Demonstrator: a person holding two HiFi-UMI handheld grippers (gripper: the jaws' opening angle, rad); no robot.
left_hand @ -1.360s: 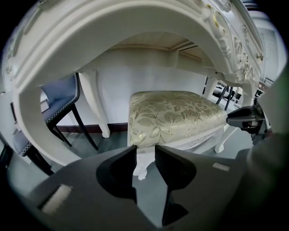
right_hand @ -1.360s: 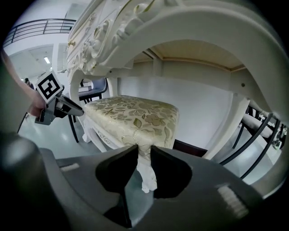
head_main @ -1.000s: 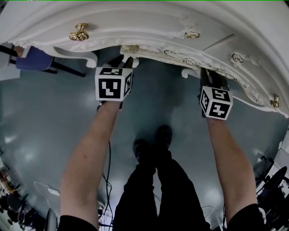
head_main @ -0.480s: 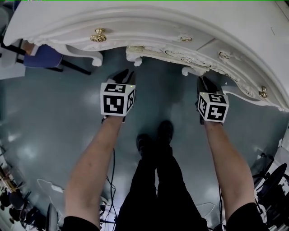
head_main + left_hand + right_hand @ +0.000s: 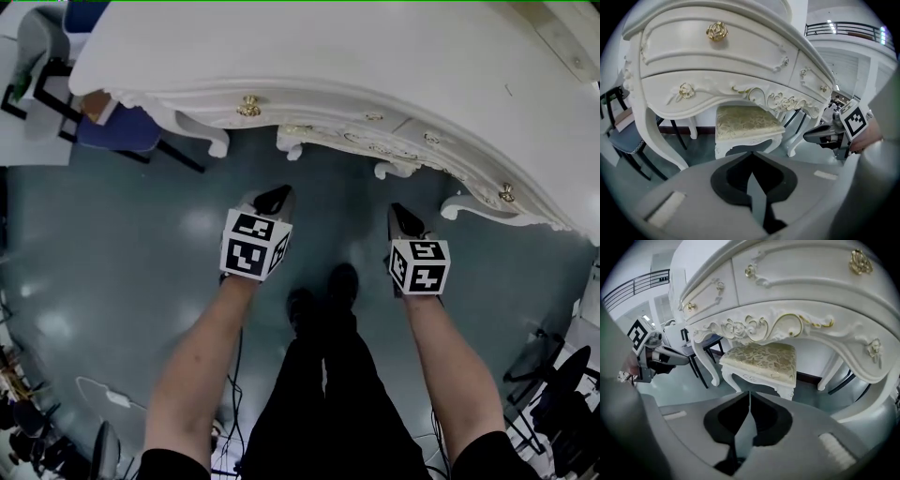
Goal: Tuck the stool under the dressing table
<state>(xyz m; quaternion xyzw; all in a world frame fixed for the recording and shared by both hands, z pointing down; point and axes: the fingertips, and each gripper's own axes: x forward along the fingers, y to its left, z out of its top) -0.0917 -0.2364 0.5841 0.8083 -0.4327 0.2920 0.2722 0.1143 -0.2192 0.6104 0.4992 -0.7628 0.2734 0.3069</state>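
stool point(image 5: 745, 123) tucked under dressing table point(image 5: 328, 56); blue chair point(image 5: 117, 129) beside it; left gripper point(image 5: 277, 197) closed, empty; right gripper point(image 5: 402, 216) closing, empty.

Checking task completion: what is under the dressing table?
The stool, gold-patterned cushion showing, stands under the dressing table. Its rear legs are hidden; in the head view the tabletop covers it.

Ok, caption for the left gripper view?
Left claw shut and empty, facing the stool tucked under the dressing table.
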